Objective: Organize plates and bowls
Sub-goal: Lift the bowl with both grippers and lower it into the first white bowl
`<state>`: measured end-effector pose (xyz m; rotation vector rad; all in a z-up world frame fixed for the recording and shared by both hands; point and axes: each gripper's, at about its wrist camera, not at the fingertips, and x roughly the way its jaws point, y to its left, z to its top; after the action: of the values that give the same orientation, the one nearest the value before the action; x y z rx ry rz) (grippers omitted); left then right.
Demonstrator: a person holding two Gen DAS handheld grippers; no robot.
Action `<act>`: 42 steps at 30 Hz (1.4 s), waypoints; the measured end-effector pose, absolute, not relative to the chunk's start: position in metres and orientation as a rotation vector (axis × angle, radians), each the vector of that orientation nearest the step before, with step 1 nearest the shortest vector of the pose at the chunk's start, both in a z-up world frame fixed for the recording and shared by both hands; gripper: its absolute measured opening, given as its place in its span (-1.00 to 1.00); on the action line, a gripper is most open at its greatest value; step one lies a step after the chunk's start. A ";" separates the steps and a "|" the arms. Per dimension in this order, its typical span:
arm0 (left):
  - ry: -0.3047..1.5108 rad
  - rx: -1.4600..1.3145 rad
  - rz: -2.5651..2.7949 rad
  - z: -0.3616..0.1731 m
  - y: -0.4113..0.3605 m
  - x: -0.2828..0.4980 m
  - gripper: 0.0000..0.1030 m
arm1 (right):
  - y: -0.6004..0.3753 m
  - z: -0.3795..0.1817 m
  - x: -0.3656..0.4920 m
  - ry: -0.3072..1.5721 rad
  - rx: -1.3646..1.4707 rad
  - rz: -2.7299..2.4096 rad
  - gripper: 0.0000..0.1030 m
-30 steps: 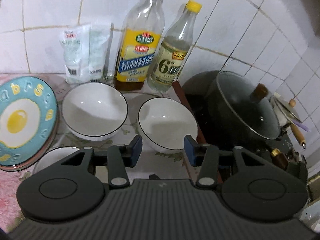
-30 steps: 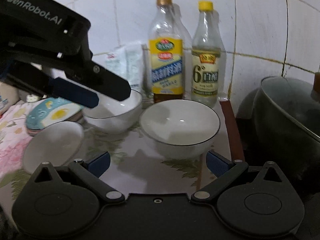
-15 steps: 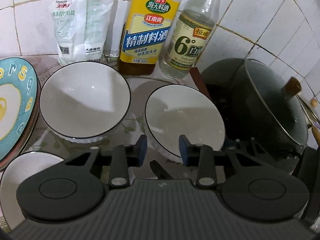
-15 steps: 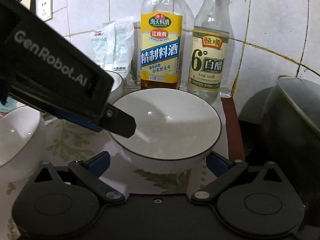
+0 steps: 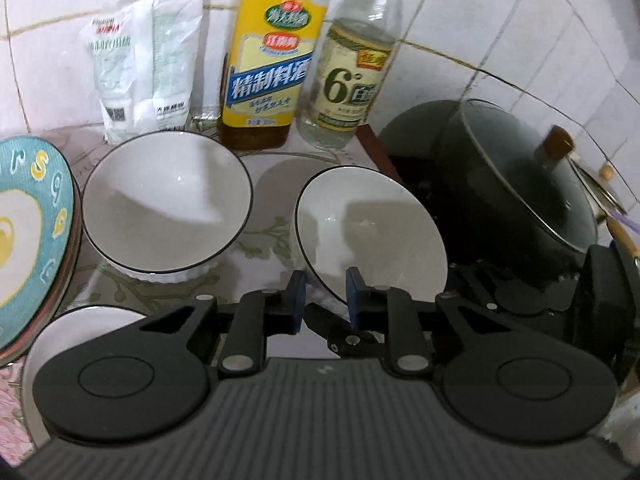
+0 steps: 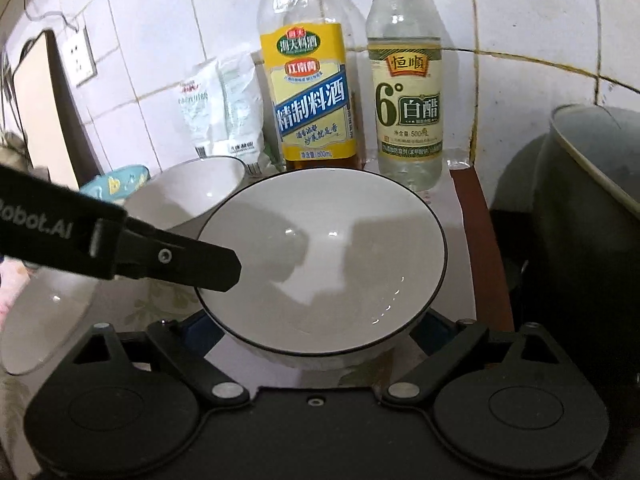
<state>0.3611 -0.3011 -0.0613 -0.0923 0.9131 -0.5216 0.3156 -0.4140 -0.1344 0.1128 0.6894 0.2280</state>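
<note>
A white bowl with a black rim (image 5: 372, 232) is tilted and lifted; my left gripper (image 5: 323, 300) is shut on its near rim. In the right wrist view the same bowl (image 6: 320, 264) lies between my right gripper's wide-open fingers (image 6: 316, 328), with the left gripper's finger (image 6: 188, 262) on its left rim. A second white bowl (image 5: 168, 204) stands to the left. A smaller white bowl (image 5: 72, 344) sits at the front left. A teal egg-pattern plate (image 5: 28, 236) tops a stack at the far left.
Two bottles, cooking wine (image 5: 272, 68) and white vinegar (image 5: 352, 76), stand against the tiled wall with white packets (image 5: 140, 64). A dark lidded pot (image 5: 512, 196) stands close on the right on a stove. The counter has a floral cover (image 5: 256, 248).
My left gripper closed on the right bowl's rim and the bowl tipped up. My right gripper moved forward so its open fingers straddle that bowl.
</note>
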 end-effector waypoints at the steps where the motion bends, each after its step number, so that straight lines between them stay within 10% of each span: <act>1: 0.911 -0.083 -0.530 -0.058 -0.300 0.357 -0.62 | -0.412 -0.132 0.311 0.689 0.119 0.223 0.90; 42: 0.770 -0.182 -0.544 0.034 -0.126 0.232 -0.61 | -0.261 -0.027 0.197 0.603 -0.078 0.293 0.86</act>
<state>0.2315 -0.1256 0.0341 -0.1817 0.7700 -0.5438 0.1970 -0.2614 -0.0270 -0.0780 0.6025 0.2934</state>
